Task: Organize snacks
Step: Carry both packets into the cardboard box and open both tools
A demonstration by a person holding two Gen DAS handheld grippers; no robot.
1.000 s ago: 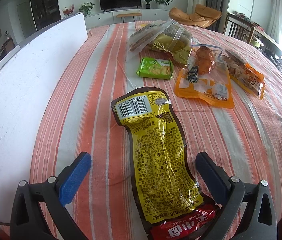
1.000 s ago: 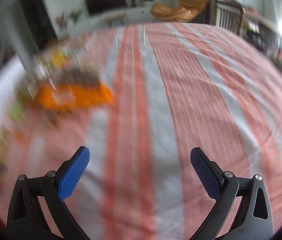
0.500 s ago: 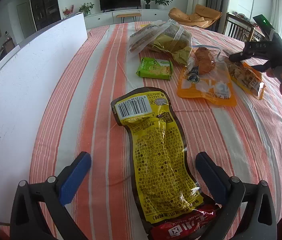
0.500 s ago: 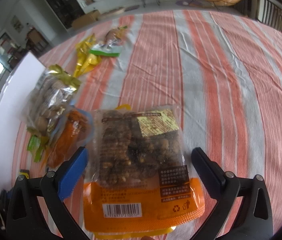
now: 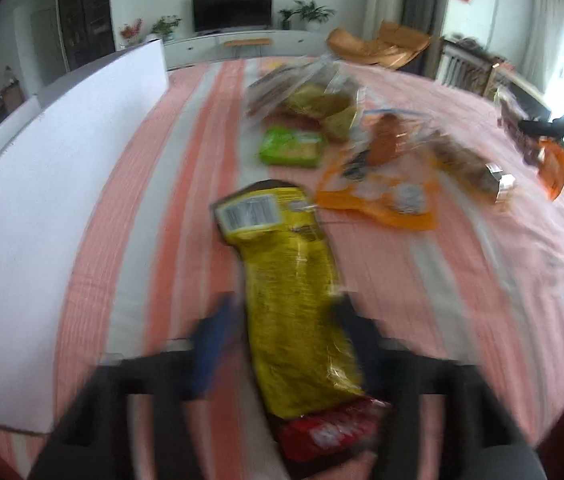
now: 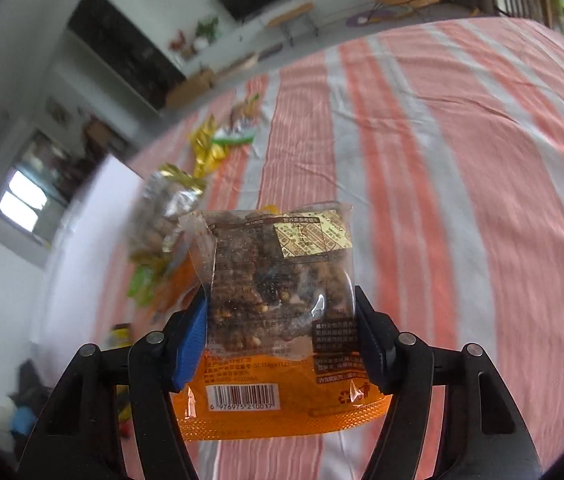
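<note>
My left gripper (image 5: 284, 314) is shut on a long yellow snack packet (image 5: 290, 256) with a red end, which lies on the striped tablecloth (image 5: 462, 300). This view is blurred. In the right wrist view, my right gripper (image 6: 282, 320) has its jaws closing on an orange bag of brown nut clusters (image 6: 277, 280). Both pads press its sides and the bag sits clear of the cloth. The left wrist view shows that same orange bag (image 5: 554, 164) hanging at the far right.
A white board (image 5: 41, 200) runs along the table's left side. Beyond the yellow packet lie a green packet (image 5: 292, 146), an orange pouch (image 5: 378, 196) and clear bags (image 5: 314, 96). Gold-wrapped snacks (image 6: 205, 148) and a foil bag (image 6: 161, 216) lie left of the right gripper.
The left jaws have closed from wide open onto the yellow packet. The right jaws have closed onto the orange bag and raised it, and the right view has tilted.
</note>
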